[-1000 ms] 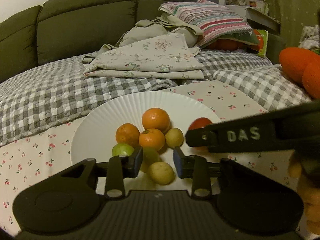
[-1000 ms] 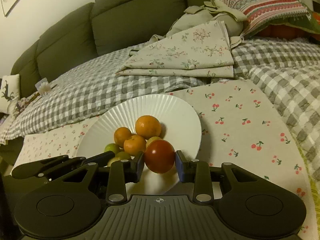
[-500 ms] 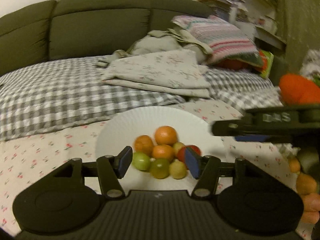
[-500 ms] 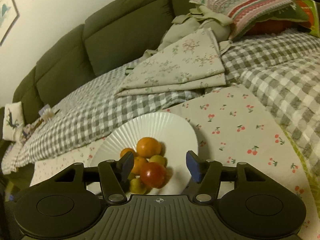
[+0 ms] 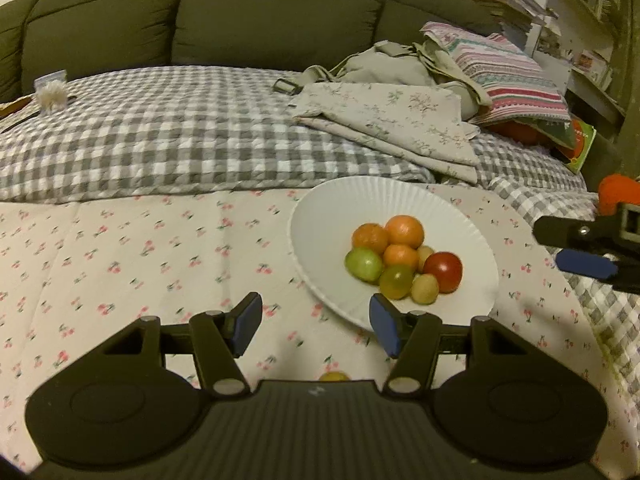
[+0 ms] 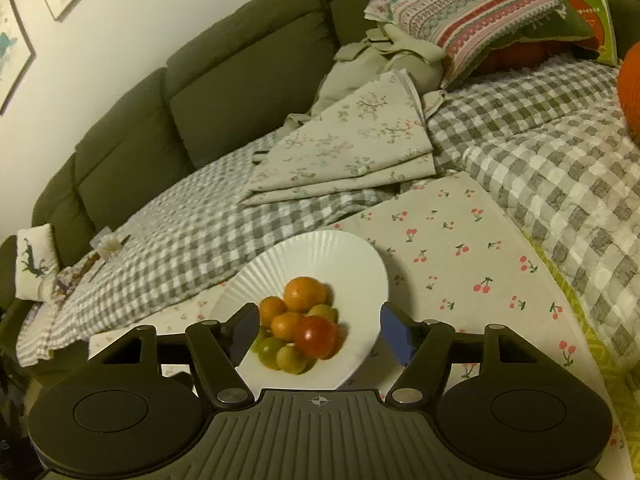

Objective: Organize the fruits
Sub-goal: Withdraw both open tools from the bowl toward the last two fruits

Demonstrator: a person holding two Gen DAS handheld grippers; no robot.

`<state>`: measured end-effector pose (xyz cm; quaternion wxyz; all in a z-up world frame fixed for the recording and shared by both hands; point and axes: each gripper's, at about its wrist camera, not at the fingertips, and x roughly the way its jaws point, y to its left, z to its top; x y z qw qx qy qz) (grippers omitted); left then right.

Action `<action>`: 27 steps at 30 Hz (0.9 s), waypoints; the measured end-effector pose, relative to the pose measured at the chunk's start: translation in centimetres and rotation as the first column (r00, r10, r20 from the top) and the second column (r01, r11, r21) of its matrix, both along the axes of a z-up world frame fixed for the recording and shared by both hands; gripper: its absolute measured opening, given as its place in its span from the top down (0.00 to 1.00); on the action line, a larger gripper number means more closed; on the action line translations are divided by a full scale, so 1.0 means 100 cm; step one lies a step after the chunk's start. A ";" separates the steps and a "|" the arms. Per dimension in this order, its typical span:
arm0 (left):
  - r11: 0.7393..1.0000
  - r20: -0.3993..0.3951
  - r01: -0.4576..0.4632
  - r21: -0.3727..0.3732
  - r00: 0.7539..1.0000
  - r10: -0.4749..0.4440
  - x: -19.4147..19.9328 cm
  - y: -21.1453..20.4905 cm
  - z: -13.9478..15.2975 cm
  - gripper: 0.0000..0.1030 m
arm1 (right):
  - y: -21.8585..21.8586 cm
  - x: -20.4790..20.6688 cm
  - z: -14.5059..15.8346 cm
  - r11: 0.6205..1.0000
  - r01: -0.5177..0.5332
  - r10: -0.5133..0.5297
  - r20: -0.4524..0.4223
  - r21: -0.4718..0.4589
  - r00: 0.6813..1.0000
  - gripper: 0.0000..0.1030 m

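Note:
A white ribbed paper plate [image 5: 472, 240] [image 6: 320, 252] lies on the cherry-print cloth [image 5: 140, 248]. It holds a pile of fruit: three oranges [image 5: 404, 231] [image 6: 305, 293], a red tomato [image 5: 443, 271] [image 6: 316, 335], green and yellowish fruits [image 5: 363, 264] [image 6: 289, 358]. My left gripper [image 5: 316, 322] is open and empty, hanging left of and in front of the plate. My right gripper [image 6: 320, 330] is open and empty, above the plate's near side; it also shows at the right edge of the left wrist view [image 5: 588, 248]. A small yellow fruit [image 5: 334, 377] peeks out just below the left gripper.
A grey checked blanket [image 5: 180, 140] covers the green sofa [image 5: 260, 12] behind the cloth. Folded floral fabric [image 5: 388, 124] [image 6: 352, 152] and a striped pillow [image 5: 508, 72] lie at the back right. An orange plush object [image 5: 618, 196] [image 6: 630, 84] sits at the far right.
The right gripper opened and let the red tomato go onto the plate's pile, then drew back. The left gripper opened wide and pulled back and to the left of the plate.

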<state>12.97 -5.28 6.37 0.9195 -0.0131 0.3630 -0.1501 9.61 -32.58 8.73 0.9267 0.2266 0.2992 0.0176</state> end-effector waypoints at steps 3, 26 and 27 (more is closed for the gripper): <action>1.000 -0.018 -0.020 -0.002 1.000 0.019 -0.009 0.007 0.002 0.42 | 0.007 -0.010 0.006 1.000 -0.021 0.021 0.012 -0.017 1.000 0.29; 0.996 -0.146 -0.081 -0.036 0.986 0.075 -0.026 0.023 -0.013 0.12 | 0.067 -0.070 0.004 0.965 -0.204 0.204 -0.021 -0.167 0.979 0.16; 0.997 -0.152 -0.076 -0.033 0.986 0.070 -0.025 0.020 -0.015 0.13 | 0.070 -0.071 0.002 0.960 -0.217 0.215 -0.032 -0.175 0.976 0.16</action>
